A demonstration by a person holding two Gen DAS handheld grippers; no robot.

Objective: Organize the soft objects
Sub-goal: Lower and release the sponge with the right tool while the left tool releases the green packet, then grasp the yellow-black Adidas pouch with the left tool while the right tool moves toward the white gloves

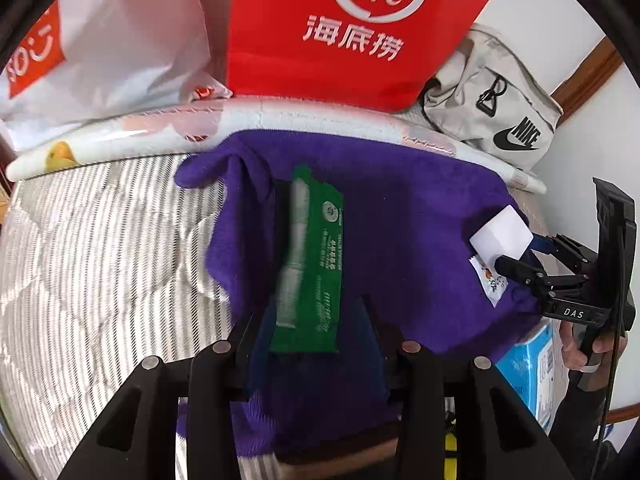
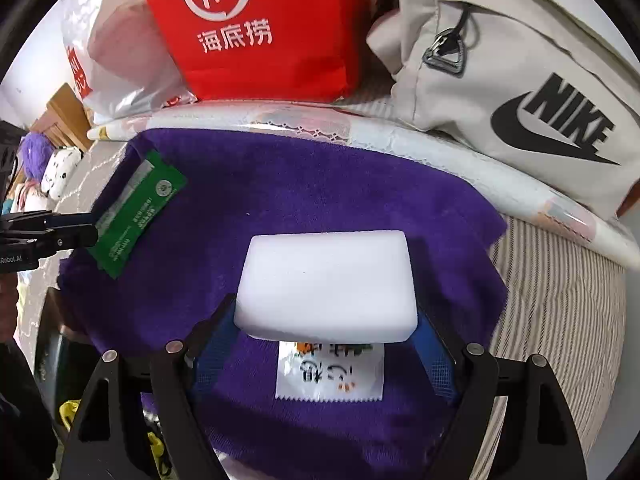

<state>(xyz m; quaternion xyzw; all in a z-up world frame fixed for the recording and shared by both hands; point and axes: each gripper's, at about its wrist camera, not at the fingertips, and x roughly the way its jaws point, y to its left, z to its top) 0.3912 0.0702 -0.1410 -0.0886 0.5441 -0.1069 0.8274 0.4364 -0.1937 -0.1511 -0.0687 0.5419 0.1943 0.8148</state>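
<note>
A purple towel (image 1: 408,224) lies spread on a striped bed. On it rests a green flat packet (image 1: 316,256), its near end between the fingers of my left gripper (image 1: 314,312). The jaws stand apart and the pads do not press on the packet. My right gripper (image 2: 326,308) is shut on a white sponge block (image 2: 328,280), held just above the purple towel (image 2: 320,184). Under the block a small printed white sachet (image 2: 330,372) lies on the towel. The right wrist view shows the left gripper (image 2: 93,227) at the green packet (image 2: 136,216).
A red bag (image 1: 352,28), a white plastic bag (image 1: 120,36) and a grey Nike bag (image 1: 500,100) stand behind a long white roll (image 1: 132,132). Striped bedding (image 1: 100,248) spreads to the left. A blue box (image 1: 528,364) sits at the right, and plush toys (image 2: 48,168) at the far left.
</note>
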